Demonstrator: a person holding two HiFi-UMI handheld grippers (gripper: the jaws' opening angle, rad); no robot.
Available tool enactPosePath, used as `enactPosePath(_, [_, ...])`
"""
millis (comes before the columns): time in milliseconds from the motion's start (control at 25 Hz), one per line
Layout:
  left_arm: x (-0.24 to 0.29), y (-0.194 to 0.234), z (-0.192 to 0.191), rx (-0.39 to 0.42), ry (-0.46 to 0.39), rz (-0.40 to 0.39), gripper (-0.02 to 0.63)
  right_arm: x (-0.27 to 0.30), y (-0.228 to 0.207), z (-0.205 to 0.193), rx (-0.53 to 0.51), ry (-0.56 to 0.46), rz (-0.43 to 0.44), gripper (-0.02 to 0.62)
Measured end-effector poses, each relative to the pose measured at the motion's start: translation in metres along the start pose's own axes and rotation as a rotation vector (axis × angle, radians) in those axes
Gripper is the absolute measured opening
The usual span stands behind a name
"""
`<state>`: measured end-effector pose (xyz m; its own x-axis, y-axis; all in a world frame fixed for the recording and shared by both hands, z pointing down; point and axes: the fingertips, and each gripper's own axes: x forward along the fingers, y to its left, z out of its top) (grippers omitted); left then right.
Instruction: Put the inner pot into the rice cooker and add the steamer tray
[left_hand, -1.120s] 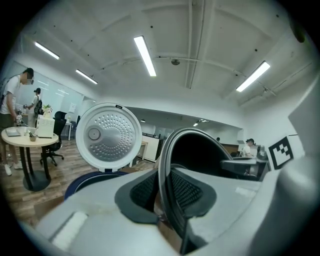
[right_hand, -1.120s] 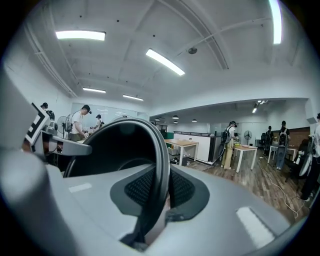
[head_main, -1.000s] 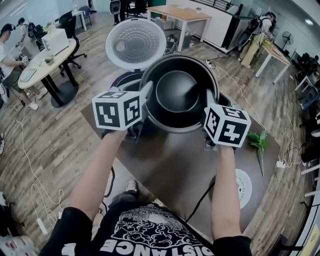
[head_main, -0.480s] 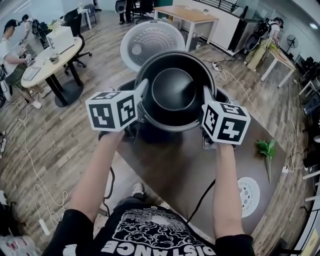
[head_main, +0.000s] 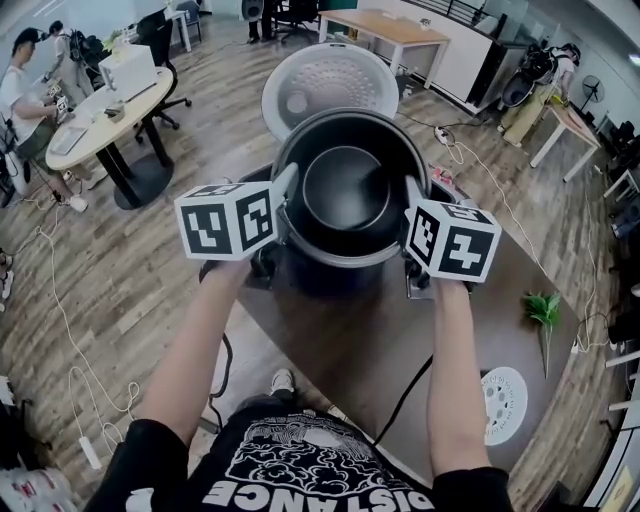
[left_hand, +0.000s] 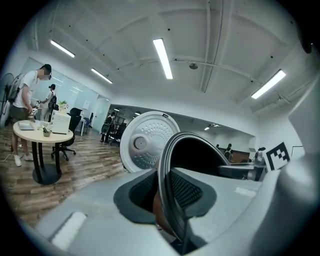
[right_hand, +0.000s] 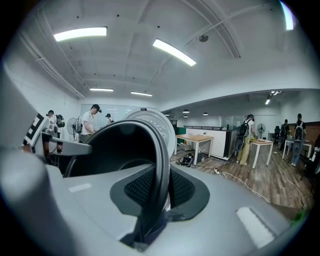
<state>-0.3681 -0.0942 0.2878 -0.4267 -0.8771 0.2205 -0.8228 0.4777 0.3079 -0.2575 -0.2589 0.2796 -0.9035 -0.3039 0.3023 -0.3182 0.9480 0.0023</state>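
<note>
In the head view the dark inner pot (head_main: 345, 185) hangs between both grippers, level, over the black rice cooker body (head_main: 300, 272). My left gripper (head_main: 290, 188) is shut on the pot's left rim and my right gripper (head_main: 411, 198) on its right rim. The cooker's round white lid (head_main: 330, 82) stands open behind the pot. In the left gripper view the pot rim (left_hand: 165, 165) runs between the ribbed pads of the left gripper (left_hand: 167, 197), with the lid (left_hand: 145, 142) behind. The right gripper view has the rim (right_hand: 161, 150) pinched in the right gripper (right_hand: 157, 197). No steamer tray shows.
The cooker stands on a brown table (head_main: 350, 350). A white round disc (head_main: 503, 390) and a green plant sprig (head_main: 543, 310) lie at the table's right end. A cable runs off the front edge. A round table (head_main: 95, 110) with seated people is far left.
Both grippers have carried the pot to the left, from beside the open lid to in front of it, over the cooker body. The grip on the rim is unchanged.
</note>
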Motion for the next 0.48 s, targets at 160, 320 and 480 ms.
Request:
enactPosePath(160, [0.008,0.011,-0.005,-0.013,0.024,0.001,0.075,0.014,0.002,-0.011,0.031,0.035,0.002,0.043])
enactPosePath(320, [0.016,0.019,-0.011,-0.023,0.053,0.005,0.075,0.025,0.001,-0.022,0.048,0.073,-0.002,0.043])
enactPosePath(480, [0.022,0.027,-0.017,-0.026,0.068,0.006,0.075,0.034,0.001,-0.033,0.083,0.115,-0.007,0.04])
